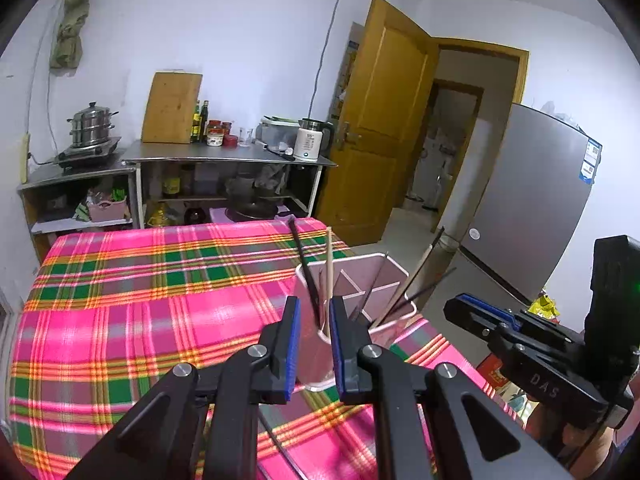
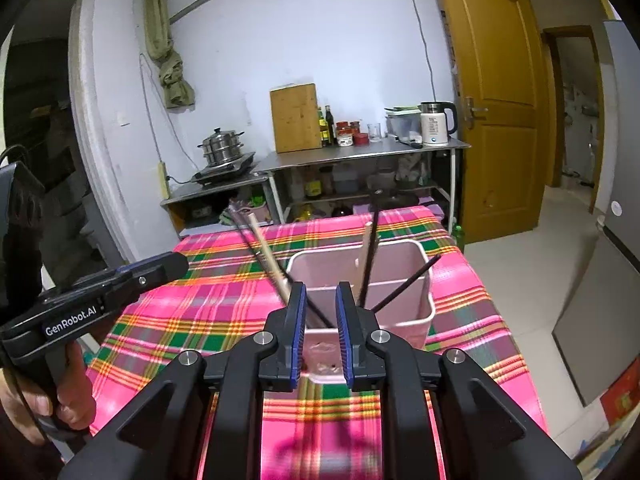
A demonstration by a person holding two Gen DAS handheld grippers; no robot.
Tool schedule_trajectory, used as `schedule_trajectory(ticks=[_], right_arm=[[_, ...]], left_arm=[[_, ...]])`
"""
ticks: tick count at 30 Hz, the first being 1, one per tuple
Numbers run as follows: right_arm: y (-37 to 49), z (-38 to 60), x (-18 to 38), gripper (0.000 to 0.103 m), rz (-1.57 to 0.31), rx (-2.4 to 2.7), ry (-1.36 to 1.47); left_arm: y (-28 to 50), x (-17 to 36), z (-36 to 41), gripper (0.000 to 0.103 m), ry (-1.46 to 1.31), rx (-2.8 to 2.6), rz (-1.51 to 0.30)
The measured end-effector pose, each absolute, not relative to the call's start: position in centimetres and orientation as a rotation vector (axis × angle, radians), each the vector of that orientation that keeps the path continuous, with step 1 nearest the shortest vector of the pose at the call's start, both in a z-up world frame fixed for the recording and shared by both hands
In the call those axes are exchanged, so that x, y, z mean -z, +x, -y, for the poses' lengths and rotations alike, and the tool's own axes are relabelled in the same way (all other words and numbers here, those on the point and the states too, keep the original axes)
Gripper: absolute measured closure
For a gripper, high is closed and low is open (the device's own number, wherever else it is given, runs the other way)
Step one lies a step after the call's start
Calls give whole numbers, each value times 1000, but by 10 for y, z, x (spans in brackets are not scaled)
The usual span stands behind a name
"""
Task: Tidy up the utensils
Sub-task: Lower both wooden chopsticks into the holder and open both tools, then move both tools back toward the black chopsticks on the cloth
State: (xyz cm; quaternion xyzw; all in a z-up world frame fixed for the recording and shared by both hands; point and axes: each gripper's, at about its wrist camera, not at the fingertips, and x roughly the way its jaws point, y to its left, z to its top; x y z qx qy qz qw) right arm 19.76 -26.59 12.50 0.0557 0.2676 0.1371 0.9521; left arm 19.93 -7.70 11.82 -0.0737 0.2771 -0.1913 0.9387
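I hold my left gripper (image 1: 314, 336) low over the table, its blue-padded jaws parted a little and lined up on the near corner of the pink utensil holder (image 1: 394, 312). Nothing is pinched between the pads; a dark chopstick (image 1: 305, 268) and a pale wooden chopstick (image 1: 329, 276) rise in the gap beyond them, standing in the holder, so I judge I'm aimed to straighten or pick one of them. My right gripper (image 2: 321, 328) sits the same way on the holder's other side, jaws a little apart and empty, with the holder's rim (image 2: 416, 322) just past the tips. Keeping both close lets either hand steady the box while the other works.

The holder is a pink rectangular plastic bin with thin white dividers inside, standing near the edge of the table on the pink, green and orange plaid cloth (image 1: 160, 300). Several chopsticks lean in it at loose angles, some dark, some light wood, splayed rather than bunched. Whether any pad touches the holder's wall I can't quite tell through the fisheye bend.
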Motion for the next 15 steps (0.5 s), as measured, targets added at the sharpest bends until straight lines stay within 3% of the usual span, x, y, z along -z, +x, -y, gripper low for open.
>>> schedule_trajectory(ticks=[15], right_arm=[[145,229,-98,87,-575,-340,46]], left_arm=[[145,-78,42,89,-189,321,-628]])
